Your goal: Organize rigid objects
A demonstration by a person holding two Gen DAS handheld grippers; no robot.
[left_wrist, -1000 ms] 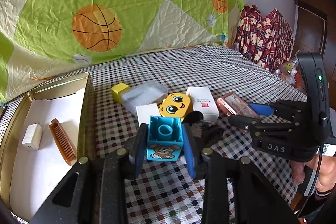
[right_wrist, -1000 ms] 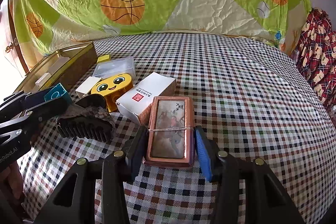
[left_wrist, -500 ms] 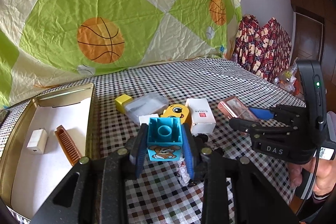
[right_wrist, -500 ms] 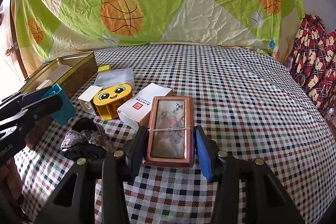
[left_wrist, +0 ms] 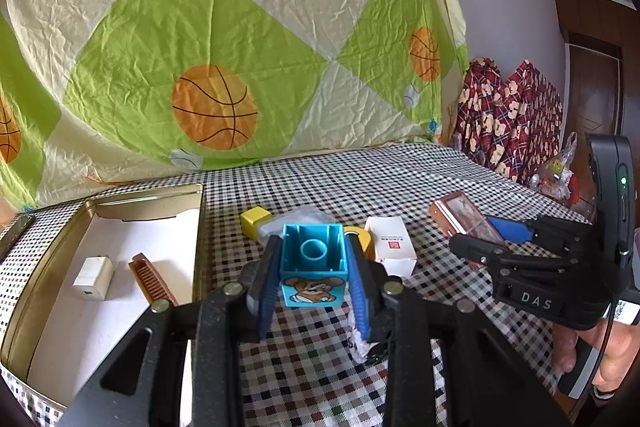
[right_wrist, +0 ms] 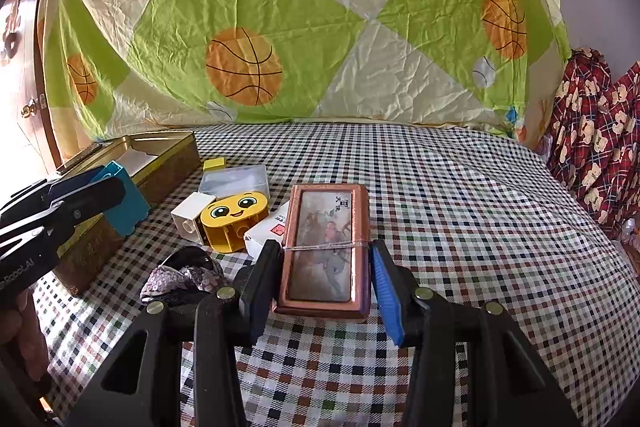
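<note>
My left gripper (left_wrist: 313, 281) is shut on a turquoise toy block (left_wrist: 313, 263) with a cartoon dog on its side, held above the checked cloth. My right gripper (right_wrist: 325, 277) is shut on a copper-rimmed flat case (right_wrist: 325, 247) with a picture on its lid, also lifted off the cloth. Each gripper shows in the other's view: the left gripper (right_wrist: 96, 195) with the block (right_wrist: 126, 203) at the left, the right gripper (left_wrist: 492, 239) with the case (left_wrist: 464, 217) at the right. The gold tin (left_wrist: 120, 201) to the left holds a white charger (left_wrist: 93, 278) and a brown comb (left_wrist: 152, 281).
On the cloth lie a yellow smiley block (right_wrist: 232, 217), a white block (right_wrist: 191, 214), a clear plastic box (right_wrist: 234, 179), a small yellow cube (left_wrist: 256, 221), a white carton (left_wrist: 390, 245) and a dark sequined piece (right_wrist: 182, 277). A basketball-print sheet hangs behind; a hand (left_wrist: 600, 347) holds the right gripper.
Both grippers have risen with their loads and tipped up, so more of the hanging sheet shows. The block and the case now hang clear of the cloth.
</note>
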